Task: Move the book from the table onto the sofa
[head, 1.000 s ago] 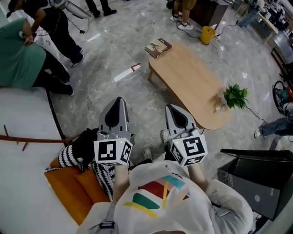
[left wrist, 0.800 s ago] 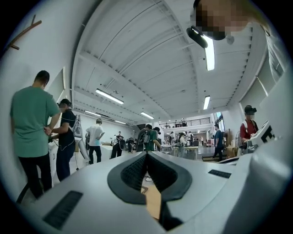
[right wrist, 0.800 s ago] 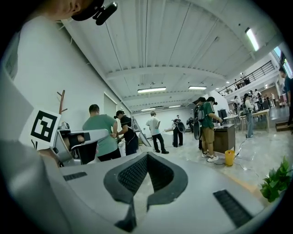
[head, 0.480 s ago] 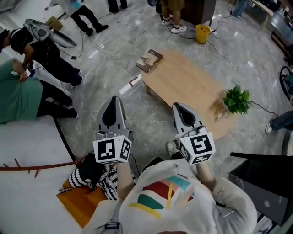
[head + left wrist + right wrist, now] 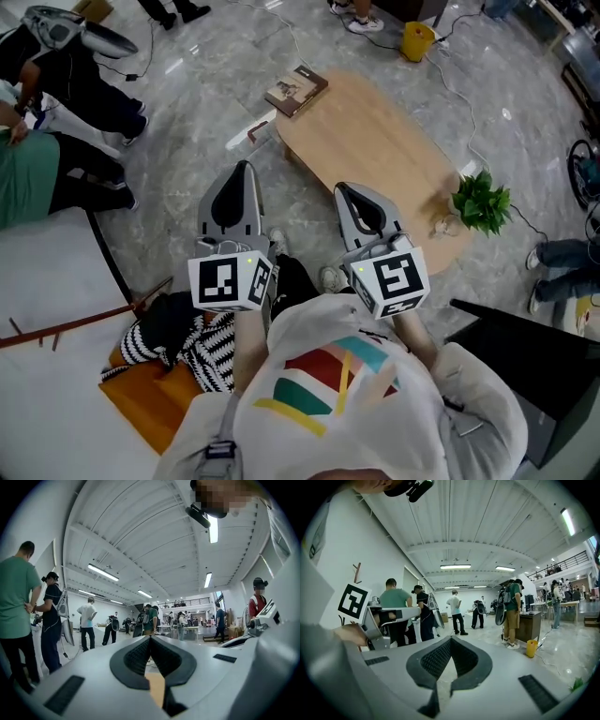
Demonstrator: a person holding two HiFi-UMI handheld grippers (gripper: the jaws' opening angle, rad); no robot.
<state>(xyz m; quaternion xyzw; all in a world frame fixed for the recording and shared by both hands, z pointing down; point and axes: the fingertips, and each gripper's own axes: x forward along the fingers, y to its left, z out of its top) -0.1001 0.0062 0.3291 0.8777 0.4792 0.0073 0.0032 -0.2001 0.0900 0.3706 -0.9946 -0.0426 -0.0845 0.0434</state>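
1. The small brownish paperback book [image 5: 296, 90] is lying on the far corner of the light oval wooden table [image 5: 375, 159], and it's hanging a bit over the edge
2. The grey left gripper [image 5: 242, 171] is being held over the grey marble floor [image 5: 187, 122] with its jaws pressed together and nothing between them
3. The grey right gripper [image 5: 343, 191] is being held alongside, jaws likewise closed on nothing, and both are well apart from the book

White sweatshirt [image 5: 375, 427] with coloured stripes; left hand-held gripper [image 5: 244, 170] and right hand-held gripper [image 5: 342, 190] grey
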